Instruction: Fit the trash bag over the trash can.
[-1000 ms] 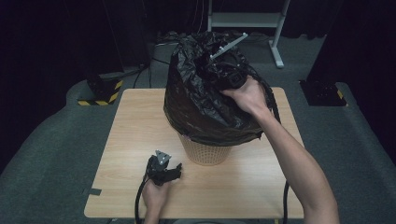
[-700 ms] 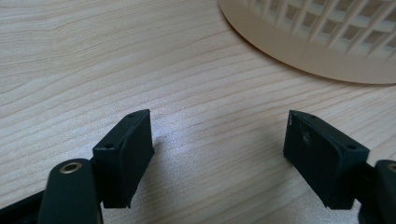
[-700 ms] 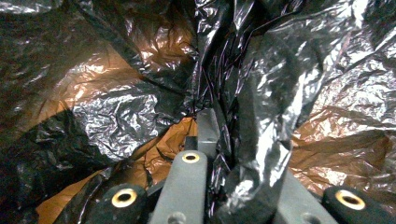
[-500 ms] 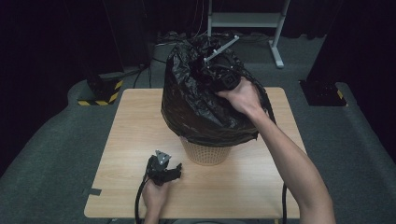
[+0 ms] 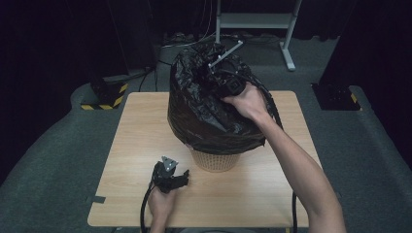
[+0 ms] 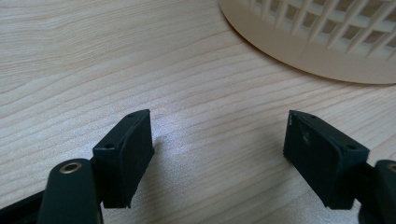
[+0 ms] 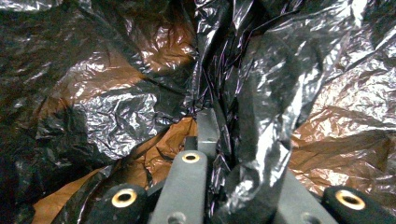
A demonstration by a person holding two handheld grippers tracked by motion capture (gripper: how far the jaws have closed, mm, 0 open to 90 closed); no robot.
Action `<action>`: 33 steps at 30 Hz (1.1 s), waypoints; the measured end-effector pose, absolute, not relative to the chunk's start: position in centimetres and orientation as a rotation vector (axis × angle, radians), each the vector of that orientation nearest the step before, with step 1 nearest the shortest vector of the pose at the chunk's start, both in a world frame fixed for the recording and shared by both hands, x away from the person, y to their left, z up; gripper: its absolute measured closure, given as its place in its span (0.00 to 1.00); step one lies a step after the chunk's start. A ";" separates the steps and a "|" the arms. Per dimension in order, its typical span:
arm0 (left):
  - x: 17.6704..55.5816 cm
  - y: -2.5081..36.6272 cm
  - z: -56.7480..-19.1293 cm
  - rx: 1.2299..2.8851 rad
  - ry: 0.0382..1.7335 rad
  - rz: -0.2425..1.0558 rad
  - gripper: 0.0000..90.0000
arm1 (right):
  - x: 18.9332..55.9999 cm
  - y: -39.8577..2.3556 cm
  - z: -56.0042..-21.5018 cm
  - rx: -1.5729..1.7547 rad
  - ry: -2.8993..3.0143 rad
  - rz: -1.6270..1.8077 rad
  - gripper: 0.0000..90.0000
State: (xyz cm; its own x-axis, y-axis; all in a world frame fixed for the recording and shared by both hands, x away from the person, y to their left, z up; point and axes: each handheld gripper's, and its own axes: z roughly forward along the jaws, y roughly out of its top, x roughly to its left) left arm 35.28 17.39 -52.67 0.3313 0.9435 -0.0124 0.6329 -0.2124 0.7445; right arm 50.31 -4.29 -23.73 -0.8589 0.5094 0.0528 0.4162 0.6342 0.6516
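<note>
A black plastic bag (image 5: 209, 111) drapes over a beige lattice basket (image 5: 216, 160) standing mid-table. My right gripper (image 5: 223, 85) is at the bag's top, shut on a gathered fold of the plastic. In the right gripper view the jaws pinch crinkled black bag (image 7: 140, 93) film, with a strip of it lying over the right jaw. My left gripper (image 5: 182, 177) rests low on the wooden table (image 5: 141, 126) near the front edge, left of the basket, open with nothing between its fingers (image 6: 123, 154). The basket's base (image 6: 327, 42) lies just beyond it.
The table is light wood, with dark carpet all round. A white metal stand (image 5: 252, 22) is behind the table. A black-and-yellow striped block (image 5: 104, 99) lies on the floor at the far left. Cables trail off the table's front edge.
My right gripper has lifted the bag's top a little and moved it slightly back; the bag stands taller. The left gripper has stayed put.
</note>
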 end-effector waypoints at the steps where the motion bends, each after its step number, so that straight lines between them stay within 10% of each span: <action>1: 35.3 17.4 -52.7 1.939 1.382 0.603 0.27 | 50.3 -4.3 -23.8 0.778 2.717 1.028 0.98; 33: 35.3 17.4 -52.7 1.940 1.381 0.605 0.27 | 51.2 -3.2 -26.3 0.809 2.791 0.891 0.98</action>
State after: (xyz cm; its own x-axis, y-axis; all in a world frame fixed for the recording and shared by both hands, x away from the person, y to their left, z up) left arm 35.28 17.39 -52.67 0.3315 0.9434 -0.0104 0.6321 -0.2139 0.7448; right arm 51.23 -3.24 -26.30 -0.8536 0.5173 0.0623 0.4577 0.6873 0.5640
